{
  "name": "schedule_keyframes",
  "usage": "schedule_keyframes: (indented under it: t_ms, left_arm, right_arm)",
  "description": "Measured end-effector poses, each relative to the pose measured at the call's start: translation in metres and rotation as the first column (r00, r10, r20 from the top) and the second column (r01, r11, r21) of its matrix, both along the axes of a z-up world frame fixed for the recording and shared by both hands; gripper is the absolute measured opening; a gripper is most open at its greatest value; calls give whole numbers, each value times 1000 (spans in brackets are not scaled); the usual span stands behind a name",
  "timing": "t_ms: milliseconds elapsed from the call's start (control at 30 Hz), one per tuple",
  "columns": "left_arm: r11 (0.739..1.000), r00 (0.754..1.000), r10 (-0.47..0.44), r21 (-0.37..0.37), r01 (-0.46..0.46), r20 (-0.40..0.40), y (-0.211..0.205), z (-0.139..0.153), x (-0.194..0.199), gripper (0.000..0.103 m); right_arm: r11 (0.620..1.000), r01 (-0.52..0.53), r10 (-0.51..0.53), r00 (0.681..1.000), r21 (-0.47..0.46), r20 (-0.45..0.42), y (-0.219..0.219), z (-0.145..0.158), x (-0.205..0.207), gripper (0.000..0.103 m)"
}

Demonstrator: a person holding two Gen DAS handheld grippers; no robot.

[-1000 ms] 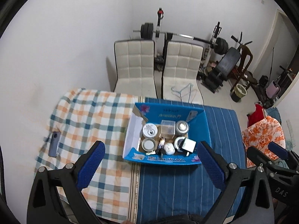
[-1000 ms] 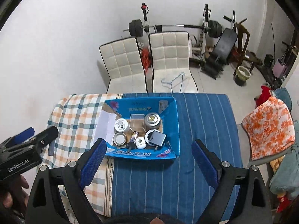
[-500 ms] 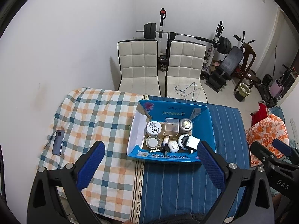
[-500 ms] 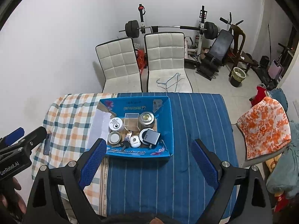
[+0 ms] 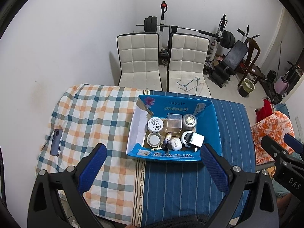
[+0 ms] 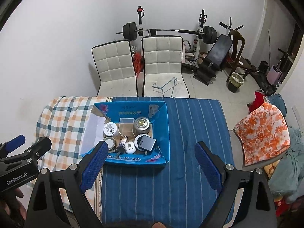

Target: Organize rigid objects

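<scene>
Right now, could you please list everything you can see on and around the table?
Box: one, blue, open, across the seam of the two cloths.
Round tins: four, white or silver, inside the box.
Clear cube: one, transparent, between the back tins.
Charger: one, grey, on the front right tin.
Keys: one bunch, dark, front of the box.
Phone: one, dark, on the checked cloth.
Chairs: two, white, behind the table.
Left gripper: blue pads, open, empty.
Right gripper: blue pads, open, empty.

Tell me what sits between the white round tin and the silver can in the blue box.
A clear plastic cube sits between the white round tin and the silver can in the blue box, shown in both wrist views.
</scene>
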State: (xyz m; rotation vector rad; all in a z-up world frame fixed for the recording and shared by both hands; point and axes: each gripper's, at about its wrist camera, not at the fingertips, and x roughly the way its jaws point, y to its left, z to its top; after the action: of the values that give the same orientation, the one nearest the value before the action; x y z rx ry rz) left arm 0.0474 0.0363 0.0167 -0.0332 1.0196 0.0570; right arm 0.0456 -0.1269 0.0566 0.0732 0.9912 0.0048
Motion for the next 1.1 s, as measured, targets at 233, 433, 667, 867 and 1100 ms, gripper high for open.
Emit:
schedule_keyframes:
  t_ms: [233,433,667,867,1100]
  left_arm:
    - [1000,1000,-12,0,12,-2,-2,-4,6,101]
    - [1000,1000,-13,2,13,1,-2,-5,11,101]
    - [1000,1000,-20,5,20,4,0,-6,17,101]
    - [1000,1000,-23,5,23,21,4,1,23,101]
    - [999,999,-32,13,31,44,7,10,22,101]
  right_arm:
    - [1000,15,-14,1000,-8,2,-4,-2,4,94]
    - [1000,14,-14,1000,-14,3,-5,-1,6,94]
    - [1000,15,-15,1000,-15,16,-7,2,11,94]
    - [1000,17,-16,999,-23,39,-5,8,9,94]
    - [999,28,-26,997,-29,72,-8,20,1,94]
